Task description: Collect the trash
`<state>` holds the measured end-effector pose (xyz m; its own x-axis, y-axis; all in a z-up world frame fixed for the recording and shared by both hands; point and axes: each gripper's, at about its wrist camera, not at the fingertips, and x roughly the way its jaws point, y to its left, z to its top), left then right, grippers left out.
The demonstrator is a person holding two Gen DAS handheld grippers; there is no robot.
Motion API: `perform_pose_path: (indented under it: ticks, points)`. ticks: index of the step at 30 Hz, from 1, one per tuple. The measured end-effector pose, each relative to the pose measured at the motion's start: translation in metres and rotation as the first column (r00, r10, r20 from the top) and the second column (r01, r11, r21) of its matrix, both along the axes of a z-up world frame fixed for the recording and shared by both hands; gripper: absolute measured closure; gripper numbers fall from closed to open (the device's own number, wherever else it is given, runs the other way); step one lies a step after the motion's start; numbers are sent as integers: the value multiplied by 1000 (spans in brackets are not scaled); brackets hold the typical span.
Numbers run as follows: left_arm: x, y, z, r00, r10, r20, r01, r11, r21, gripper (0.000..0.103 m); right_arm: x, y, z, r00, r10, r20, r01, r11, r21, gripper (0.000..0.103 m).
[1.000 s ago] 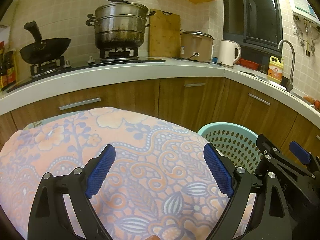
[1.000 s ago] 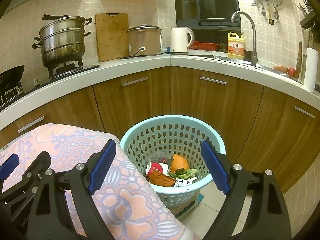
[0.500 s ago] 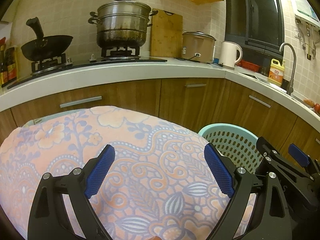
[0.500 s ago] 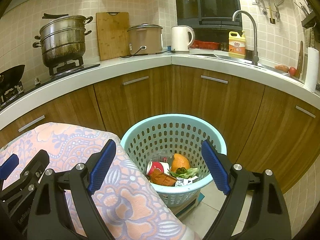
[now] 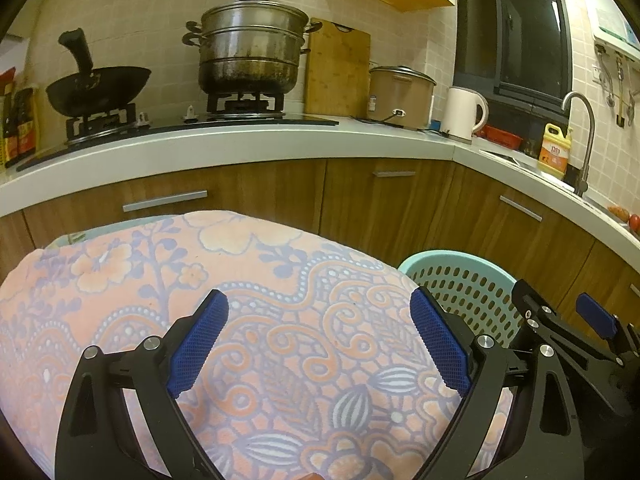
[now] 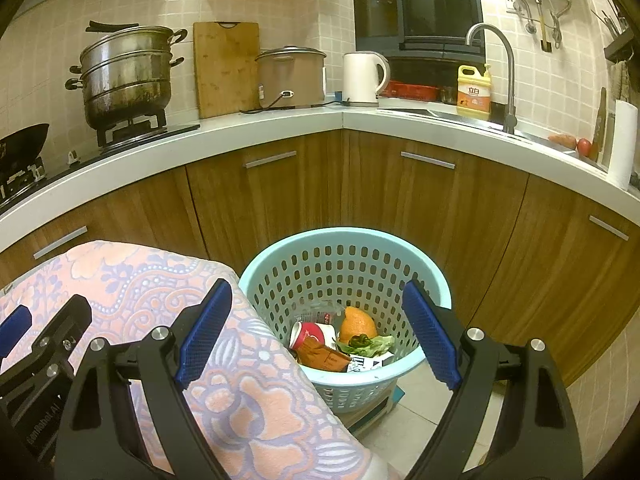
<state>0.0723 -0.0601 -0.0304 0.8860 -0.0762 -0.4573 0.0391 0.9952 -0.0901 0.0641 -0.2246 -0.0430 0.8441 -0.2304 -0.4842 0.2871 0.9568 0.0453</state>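
With both our left gripper (image 5: 318,344) and right gripper (image 6: 318,334) wide open and empty, the trash (image 6: 340,344) sits in the laundry basket (image 6: 280,256), so we judge collection nearly done, needing only a check for leftovers.

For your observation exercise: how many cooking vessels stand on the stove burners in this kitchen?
2. A black wok stands on the left burner; a stacked steel steamer pot stands on the right burner. The rice cooker sits on the counter, not counted. Burners beyond the picture's left edge may be hidden.

Basket (image 6: 434,276) on floor right of cloth-covered table (image 6: 256,392), trash (image 6: 340,344) inside, cabinets (image 6: 400,196) behind
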Motion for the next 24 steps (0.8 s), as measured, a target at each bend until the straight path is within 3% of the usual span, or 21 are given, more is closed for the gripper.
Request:
perform_pose_path:
  ticks: [24]
  points:
    - [-1, -1, 0, 1000, 8, 4, -8, 1000, 4, 11, 0, 0, 0, 1000, 2, -1, -2, 1000, 5, 17]
